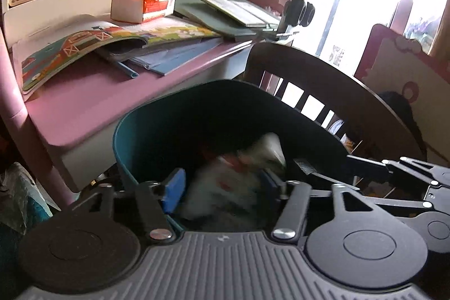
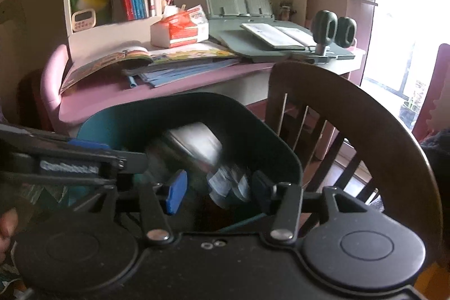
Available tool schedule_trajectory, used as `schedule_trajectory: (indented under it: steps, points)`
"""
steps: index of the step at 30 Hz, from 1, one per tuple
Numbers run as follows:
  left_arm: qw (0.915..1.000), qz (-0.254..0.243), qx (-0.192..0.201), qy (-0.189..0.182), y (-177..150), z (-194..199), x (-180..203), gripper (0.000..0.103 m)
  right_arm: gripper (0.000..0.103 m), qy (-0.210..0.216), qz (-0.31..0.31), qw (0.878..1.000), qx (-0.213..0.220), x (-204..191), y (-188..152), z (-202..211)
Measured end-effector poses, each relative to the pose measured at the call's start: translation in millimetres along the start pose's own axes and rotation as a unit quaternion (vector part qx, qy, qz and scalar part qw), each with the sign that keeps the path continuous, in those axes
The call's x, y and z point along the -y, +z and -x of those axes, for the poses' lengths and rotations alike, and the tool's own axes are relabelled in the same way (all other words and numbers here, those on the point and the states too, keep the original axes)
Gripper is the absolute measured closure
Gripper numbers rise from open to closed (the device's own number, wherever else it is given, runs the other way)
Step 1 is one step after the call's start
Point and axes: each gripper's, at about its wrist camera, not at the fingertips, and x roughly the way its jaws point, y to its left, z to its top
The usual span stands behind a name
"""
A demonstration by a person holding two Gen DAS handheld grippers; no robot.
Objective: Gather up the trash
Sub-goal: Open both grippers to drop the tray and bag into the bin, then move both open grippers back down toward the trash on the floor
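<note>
Cluttered pink table (image 1: 92, 100) at upper left, teal bin (image 1: 146, 137) at centre: both the left hand-held gripper (image 1: 222, 187) and right hand-held gripper (image 2: 216, 190) hover spread above the bin's mouth, apparently to drop blurred trash (image 1: 225, 182) inside.

No text, label or number can be read in either view. The orange-and-white tissue pack (image 1: 153, 0) toward the back edge of the pink desk (image 1: 92, 100) carries printing, but it is too blurred to make out.
</note>
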Motion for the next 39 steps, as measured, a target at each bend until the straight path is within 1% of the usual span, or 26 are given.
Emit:
schedule_trajectory:
  steps: [5,10,13,17,20,25,29,32,35,39]
  points:
    - [0.9999,0.002,0.012,-0.007,-5,25,0,0.04,0.05,0.005,-0.011,1.0,0.007,1,-4,21]
    - [0.9997,-0.001,0.022,-0.009,-13,55,0,0.037,0.049,0.016,-0.011,1.0,0.018,-9,-8,48]
    - [0.9996,-0.003,0.027,-0.007,-21,76,-3,0.037,0.049,0.032,-0.016,0.999,0.027,-18,-12,68]
    - [0.9993,0.004,0.036,-0.01,-35,106,-12,0.029,0.048,0.049,-0.009,0.998,0.039,-37,-18,92]
    - [0.9989,0.004,0.045,-0.009,-49,129,-21,0.029,0.047,0.063,-0.006,0.997,0.046,-53,-24,109]
    - [0.9984,0.022,0.051,-0.011,-79,165,-46,0.024,0.047,0.088,-0.018,0.995,0.041,-82,-37,127]
    - [0.9983,0.025,0.052,0.004,-102,190,-69,0.023,0.047,0.114,-0.009,0.993,0.034,-114,-48,137]
    - [0.998,0.033,0.051,0.015,-121,208,-90,0.019,0.047,0.13,-0.003,0.991,0.029,-137,-56,141]
    - [0.9975,0.044,0.05,0.024,-142,223,-115,0.017,0.046,0.15,0.0,0.988,0.015,-162,-67,139]
    - [0.9963,0.062,0.045,0.039,-172,234,-150,0.009,0.046,0.171,0.011,0.985,-0.008,-194,-84,130]
